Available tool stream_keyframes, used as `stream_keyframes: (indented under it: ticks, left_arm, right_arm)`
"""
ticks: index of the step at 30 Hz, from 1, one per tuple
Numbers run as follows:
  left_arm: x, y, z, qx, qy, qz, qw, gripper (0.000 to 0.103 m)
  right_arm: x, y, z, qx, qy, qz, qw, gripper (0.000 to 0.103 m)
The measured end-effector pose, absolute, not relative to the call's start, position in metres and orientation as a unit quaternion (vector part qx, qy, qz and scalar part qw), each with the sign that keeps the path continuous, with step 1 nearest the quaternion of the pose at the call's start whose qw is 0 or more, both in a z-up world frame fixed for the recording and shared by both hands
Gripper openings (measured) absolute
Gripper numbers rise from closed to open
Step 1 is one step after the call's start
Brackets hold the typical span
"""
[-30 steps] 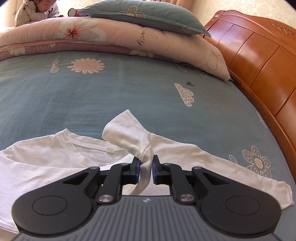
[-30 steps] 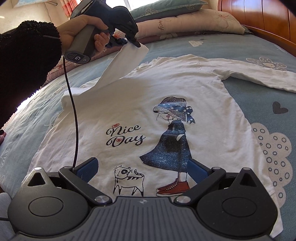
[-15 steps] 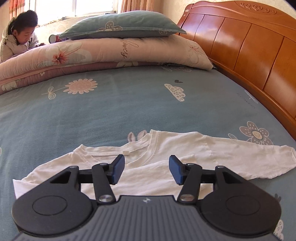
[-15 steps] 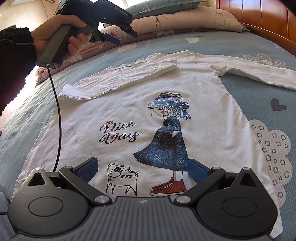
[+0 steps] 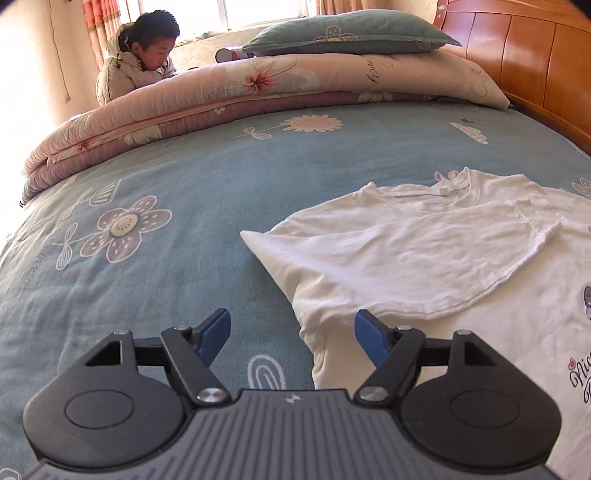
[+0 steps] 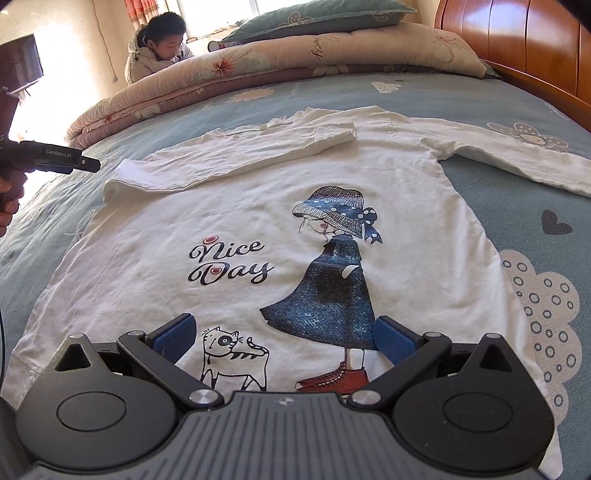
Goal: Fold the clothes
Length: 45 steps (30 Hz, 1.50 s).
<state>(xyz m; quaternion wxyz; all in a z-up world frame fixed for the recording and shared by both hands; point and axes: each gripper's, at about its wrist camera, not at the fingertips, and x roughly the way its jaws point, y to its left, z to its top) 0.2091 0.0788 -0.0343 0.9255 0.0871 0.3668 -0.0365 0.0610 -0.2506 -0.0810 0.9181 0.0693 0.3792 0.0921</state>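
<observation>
A white long-sleeved shirt [image 6: 280, 221] with a girl print and "Nice Day" lies face up on the blue bedsheet [image 6: 517, 103]. Its left sleeve [image 6: 236, 162] is folded across the chest; the right sleeve [image 6: 517, 162] lies stretched out to the right. My right gripper [image 6: 284, 336] is open and empty, low over the shirt's hem. My left gripper [image 5: 291, 332] is open and empty at the shirt's left side edge, near the folded sleeve [image 5: 406, 251]. In the right wrist view the left gripper's body [image 6: 48, 160] shows at the left edge.
A folded pink floral quilt [image 5: 221, 110] and a blue-green pillow [image 5: 351, 35] lie at the head of the bed. A wooden headboard [image 6: 517, 48] runs along the right. A child [image 5: 144, 62] leans on the far side of the bed.
My left gripper let go of the left sleeve, which now lies folded across the chest, opened, and moved left and down to the shirt's side edge. The right gripper stayed put.
</observation>
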Motion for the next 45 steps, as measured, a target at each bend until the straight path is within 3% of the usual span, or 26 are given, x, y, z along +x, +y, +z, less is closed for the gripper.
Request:
stream_keyframes:
  ticks: [12,14,25,26,30,34,38,45]
  left_arm:
    - [0.23,0.076,-0.087,0.05,0.332,0.043,0.941,0.075]
    - [0.229,0.08,-0.089,0.056,0.326,0.09,0.939,0.079]
    - [0.215,0.124,-0.07,-0.059,0.337,0.021,0.939,0.082]
    - [0.215,0.127,-0.066,-0.066,0.335,0.011,0.94,0.082]
    - [0.23,0.146,-0.054,-0.118,0.339,-0.011,0.933,0.082]
    - [0.251,0.173,-0.053,-0.206,0.35,-0.05,0.912,0.082]
    - [0.256,0.197,-0.071,-0.25,0.357,-0.048,0.899,0.082]
    - [0.249,0.231,-0.068,-0.293,0.342,-0.015,0.892,0.084]
  right_arm:
    - [0.069,-0.233,-0.077,0.009,0.396,0.053,0.917,0.103]
    - [0.072,-0.231,-0.073,0.001,0.395,0.037,0.918,0.103]
    - [0.114,-0.196,-0.004,-0.102,0.301,0.088,0.944,0.103]
    - [0.125,-0.187,0.003,-0.113,0.303,0.104,0.941,0.101]
    - [0.171,-0.144,0.025,-0.152,0.321,0.174,0.919,0.066]
    - [0.223,-0.091,0.033,-0.175,0.333,0.232,0.897,0.051]
    - [0.268,-0.043,0.024,-0.161,0.365,0.271,0.876,0.016]
    - [0.317,0.018,-0.003,-0.14,0.402,0.312,0.849,0.013]
